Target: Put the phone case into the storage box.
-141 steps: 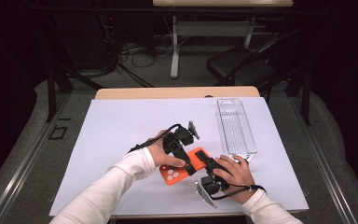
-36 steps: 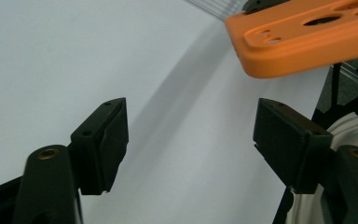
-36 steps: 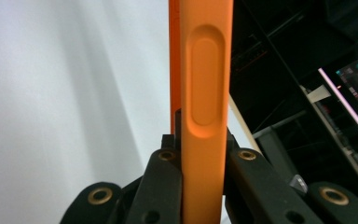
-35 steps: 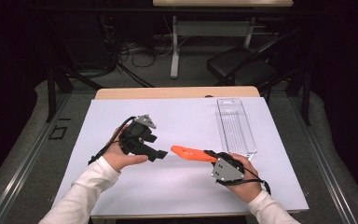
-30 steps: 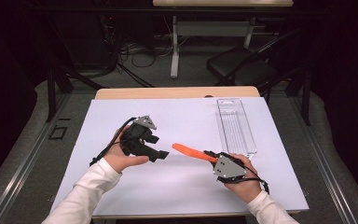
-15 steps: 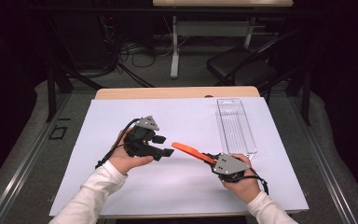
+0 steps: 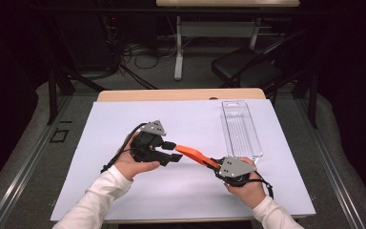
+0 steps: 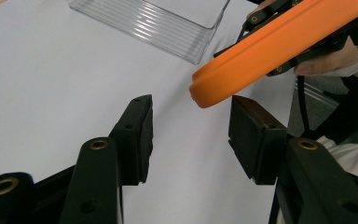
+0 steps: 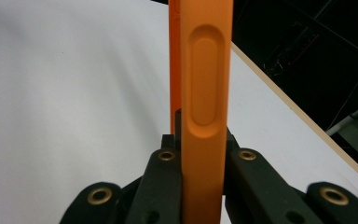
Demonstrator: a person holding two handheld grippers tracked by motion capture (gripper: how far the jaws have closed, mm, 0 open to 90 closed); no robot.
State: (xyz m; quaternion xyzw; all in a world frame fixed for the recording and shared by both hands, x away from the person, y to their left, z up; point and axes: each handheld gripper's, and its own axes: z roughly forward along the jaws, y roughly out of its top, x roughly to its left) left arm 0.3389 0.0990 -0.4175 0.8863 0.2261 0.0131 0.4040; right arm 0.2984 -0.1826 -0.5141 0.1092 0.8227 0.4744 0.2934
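Near the middle of the white table sheet (image 7: 124, 124), held off the surface: orange case (image 7: 193, 154), slim and flat, clamped at its right end between the shut jaws of the right gripper (image 7: 218, 166), free end pointing left. Seen edge-on in the right gripper view (image 9: 205, 93), with a long recessed oval on the narrow side.

Left gripper (image 7: 172, 151) just left of the free end, jaws half-wide and just been closing; in the left gripper view the rounded tip (image 8: 261, 51) hangs above and just beyond the gap, touching neither pad. Nothing gripped on that side yet.

Handling, judged: light, stiff, probably a rubbery skin giving fair friction; smooth rounded edges likely to slip under a tip-only pinch. Best hold: flat faces, pads set well in from the end.

Clear plastic tray (image 7: 240, 129) at far right, apart from both grippers.
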